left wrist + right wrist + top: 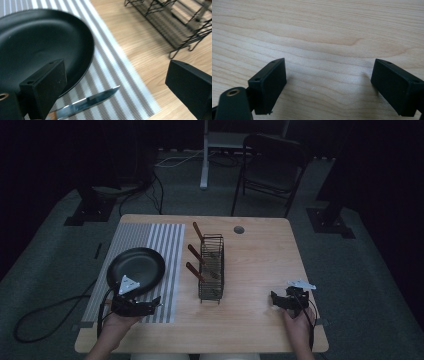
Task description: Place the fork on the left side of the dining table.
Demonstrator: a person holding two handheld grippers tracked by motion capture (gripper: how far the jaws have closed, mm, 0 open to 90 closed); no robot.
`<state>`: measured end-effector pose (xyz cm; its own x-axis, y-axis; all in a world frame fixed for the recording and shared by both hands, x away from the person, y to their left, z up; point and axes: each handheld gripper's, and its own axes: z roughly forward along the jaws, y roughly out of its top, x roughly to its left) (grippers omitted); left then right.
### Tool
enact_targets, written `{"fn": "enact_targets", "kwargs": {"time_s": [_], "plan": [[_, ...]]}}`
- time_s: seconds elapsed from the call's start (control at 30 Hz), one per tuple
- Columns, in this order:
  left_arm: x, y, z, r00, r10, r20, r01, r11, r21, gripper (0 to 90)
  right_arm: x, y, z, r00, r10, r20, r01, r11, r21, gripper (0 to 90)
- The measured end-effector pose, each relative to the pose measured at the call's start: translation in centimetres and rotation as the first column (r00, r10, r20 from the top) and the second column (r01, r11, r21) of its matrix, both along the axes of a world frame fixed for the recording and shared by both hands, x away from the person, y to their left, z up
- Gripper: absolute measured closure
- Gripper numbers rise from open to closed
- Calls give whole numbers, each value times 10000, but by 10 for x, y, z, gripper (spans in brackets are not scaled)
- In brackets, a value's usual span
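Wooden table (260, 265), dim carpeted room.

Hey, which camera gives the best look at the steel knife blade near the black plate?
The left gripper view: the shiny steel knife blade lies on the striped mat beside the round black plate, between the open jaws. In the high view, the left hand-held gripper covers that spot.

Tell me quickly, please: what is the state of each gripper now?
Left gripper: open, holding nothing; a knife lies on the striped mat between its jaws.
Right gripper: open, empty, above the bare table.
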<state>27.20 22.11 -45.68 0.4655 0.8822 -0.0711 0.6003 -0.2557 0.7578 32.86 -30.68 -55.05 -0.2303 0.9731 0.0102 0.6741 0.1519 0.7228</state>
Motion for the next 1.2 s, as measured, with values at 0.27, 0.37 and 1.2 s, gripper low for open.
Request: {"fn": "enact_targets", "kwargs": {"time_s": [0.27,0.37,1.2], "plan": [[0,-20,16,9987,-467,207,473,9985,-261,37,0,0,0,10000,5,1,-5,10000,-3,127],[-1,-30,20,9971,-672,350,681,9974,-251,37,0,0,0,10000,4,2,-4,10000,-2,127],[21,-79,44,9923,-1177,397,1209,9882,-936,47,0,0,0,10000,-2,0,2,10000,2,127]]}}
